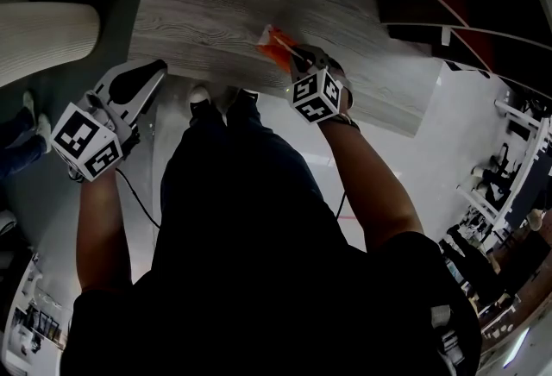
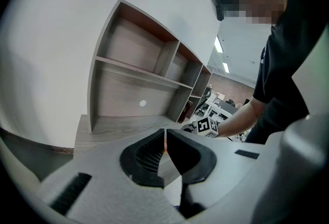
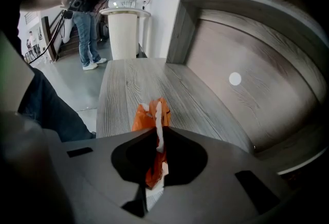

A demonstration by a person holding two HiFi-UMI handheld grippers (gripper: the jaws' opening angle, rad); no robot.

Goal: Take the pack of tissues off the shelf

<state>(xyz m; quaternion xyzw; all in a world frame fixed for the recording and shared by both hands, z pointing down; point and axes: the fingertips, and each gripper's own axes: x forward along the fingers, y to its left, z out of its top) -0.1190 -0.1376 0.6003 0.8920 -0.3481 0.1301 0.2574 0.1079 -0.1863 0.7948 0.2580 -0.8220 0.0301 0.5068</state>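
The right gripper [image 3: 157,142] has its jaws pressed together on the orange plastic pack of tissues with a white seam [image 3: 149,115]. The pinch is on the near part of the pack, and the rest sticks out past the jaw tips toward twelve o'clock. In the head view, the pack [image 1: 276,44] is at about eleven o'clock from this gripper's marker cube, over the grey wood-grain board [image 1: 216,21] at the foot of the shelf unit. I cannot tell whether the pack touches the board or hangs just above it.

The left gripper [image 2: 164,147] has its jaws closed to a thin slit with nothing between them. It waits at nine o'clock in the head view, off the board's edge.

In my judgement the grasp is done and the step in hand is to carry the pack away from the shelf. The next move calls for a steady grip, because the wrapper is thin and soft and could slip. It also calls for a pull back toward the person, at six o'clock, until the pack is past the board's edge.

The grey wooden shelf unit [image 2: 128,89] has open, empty compartments and a small white round spot [image 3: 235,79] on its back panel. At eleven o'clock in the right gripper view stand a white ribbed column [image 3: 123,33] and another person in jeans [image 3: 87,38] on a pale glossy floor.
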